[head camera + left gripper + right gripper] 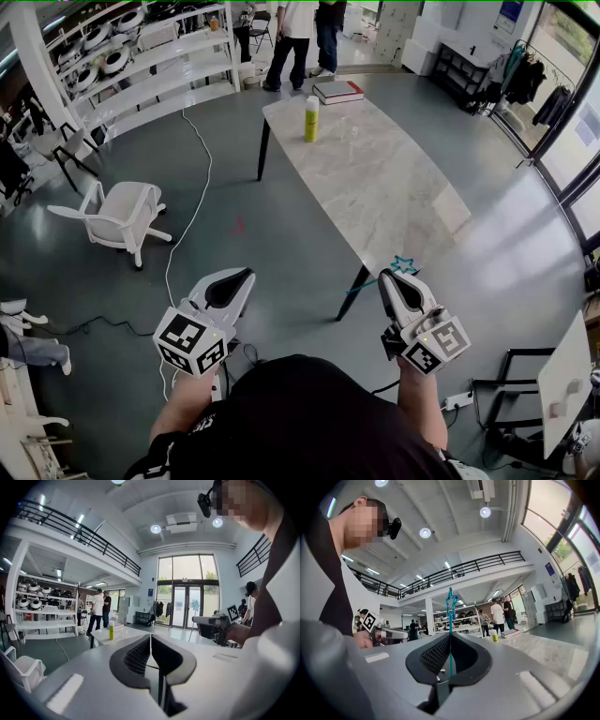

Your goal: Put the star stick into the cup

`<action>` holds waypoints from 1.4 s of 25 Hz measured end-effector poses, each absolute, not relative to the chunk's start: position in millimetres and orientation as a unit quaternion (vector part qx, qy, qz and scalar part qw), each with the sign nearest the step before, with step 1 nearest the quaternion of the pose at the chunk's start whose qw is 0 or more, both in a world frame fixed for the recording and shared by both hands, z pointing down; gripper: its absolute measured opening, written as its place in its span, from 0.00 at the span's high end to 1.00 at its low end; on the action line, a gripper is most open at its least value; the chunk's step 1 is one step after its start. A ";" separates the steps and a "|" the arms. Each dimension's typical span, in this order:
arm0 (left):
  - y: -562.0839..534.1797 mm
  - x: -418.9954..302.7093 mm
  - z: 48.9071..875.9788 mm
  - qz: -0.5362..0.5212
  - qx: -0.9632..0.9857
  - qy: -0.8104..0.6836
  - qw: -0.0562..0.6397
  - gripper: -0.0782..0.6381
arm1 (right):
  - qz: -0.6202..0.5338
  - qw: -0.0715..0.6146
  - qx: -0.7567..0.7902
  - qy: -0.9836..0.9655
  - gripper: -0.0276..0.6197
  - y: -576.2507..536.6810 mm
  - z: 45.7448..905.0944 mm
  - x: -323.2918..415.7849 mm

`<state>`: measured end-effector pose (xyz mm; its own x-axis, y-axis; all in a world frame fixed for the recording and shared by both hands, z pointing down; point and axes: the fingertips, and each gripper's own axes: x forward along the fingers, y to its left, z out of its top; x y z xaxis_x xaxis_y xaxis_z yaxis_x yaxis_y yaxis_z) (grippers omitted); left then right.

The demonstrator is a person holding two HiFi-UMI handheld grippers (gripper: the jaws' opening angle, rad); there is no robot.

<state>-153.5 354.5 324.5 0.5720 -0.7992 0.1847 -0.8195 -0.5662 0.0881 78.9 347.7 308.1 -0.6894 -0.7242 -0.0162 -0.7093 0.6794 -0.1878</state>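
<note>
Teal star stick (450, 620) stands clamped upright in the closed right gripper (388, 277), just short of the table (394, 187), probably for carrying to the far cup (311, 119), while the left gripper (242, 277) is closed and empty.

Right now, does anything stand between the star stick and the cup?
Nothing visible does. The right tongs grip the star stick by the marble table's near corner, and open tabletop runs from there to the yellow cup at the far end.
</note>
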 end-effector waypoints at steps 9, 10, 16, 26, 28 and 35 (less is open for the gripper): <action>353.0 -140.0 327.2 0.063 0.883 -0.457 0.087 0.88 | -0.085 0.047 -0.391 0.915 0.93 347.7 309.4 89.9; 353.2 -138.5 327.3 0.063 0.883 -0.457 0.087 0.88 | -0.087 0.048 -0.388 0.916 0.93 348.7 308.9 91.0; 355.5 -119.6 330.0 0.064 0.880 -0.461 0.095 0.88 | -0.101 0.056 -0.360 0.926 0.93 357.9 308.4 102.1; 368.3 -59.2 343.3 0.073 0.881 -0.460 0.086 0.88 | -0.133 0.073 -0.360 0.921 0.93 364.9 316.2 156.2; 367.2 -58.6 351.3 0.084 0.876 -0.467 0.087 0.88 | -0.137 0.075 -0.358 0.921 0.93 365.7 319.9 159.5; 352.1 -55.5 352.3 0.086 0.872 -0.474 0.086 0.89 | -0.137 0.053 -0.373 0.916 0.93 356.5 333.9 161.8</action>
<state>-55.5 352.1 352.3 0.5356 -0.8124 0.2306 -0.8418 -0.5355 0.0685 161.8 356.5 333.9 -0.7166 -0.6975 0.0048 -0.6685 0.6848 -0.2902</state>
